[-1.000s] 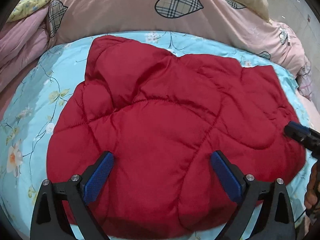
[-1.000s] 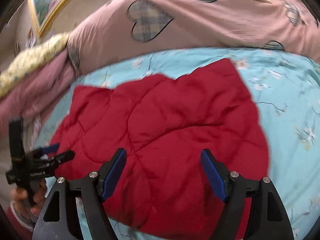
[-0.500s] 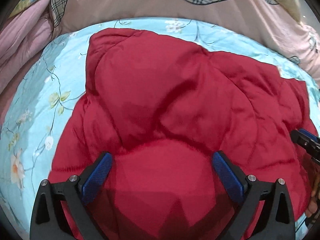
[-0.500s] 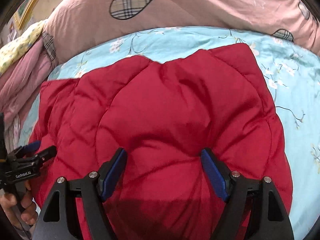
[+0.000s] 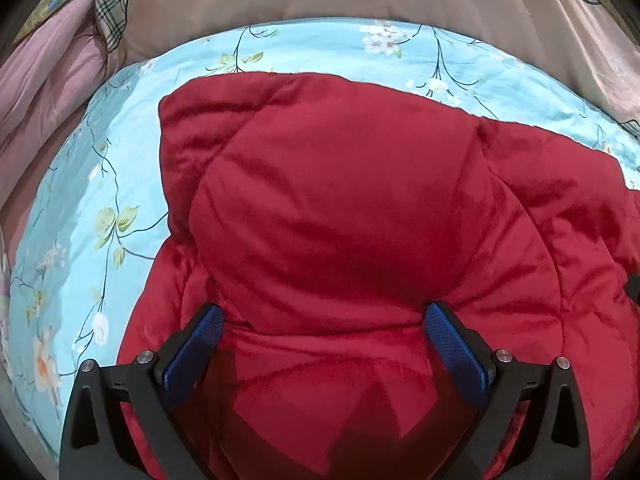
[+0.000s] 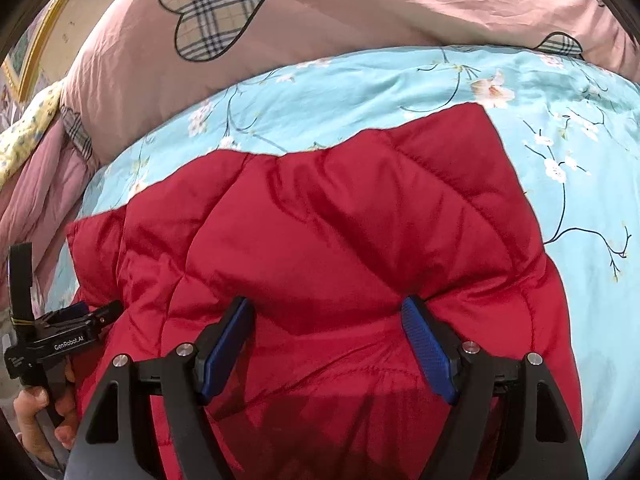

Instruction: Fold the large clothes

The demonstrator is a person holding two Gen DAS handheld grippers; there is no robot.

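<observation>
Bed (image 6: 580,152) under light-blue floral sheet; pink quilt (image 6: 360,12) (plaid hearts) heaped along far edge; gilt picture frame (image 6: 36,60) at far left corner.

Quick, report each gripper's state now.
Left gripper: open, pressed onto the red jacket.
Right gripper: open, also on the jacket, gripping nothing.

Light-blue floral bedsheet (image 5: 280,46) — pink quilt with plaid hearts (image 6: 360,8) bunched behind; yellow floral cloth (image 6: 24,136) far left.

The red quilted jacket (image 5: 340,208) is running off the left wrist view's lower and right edges, its near hem lying hidden behind both grippers' black frames.
</observation>
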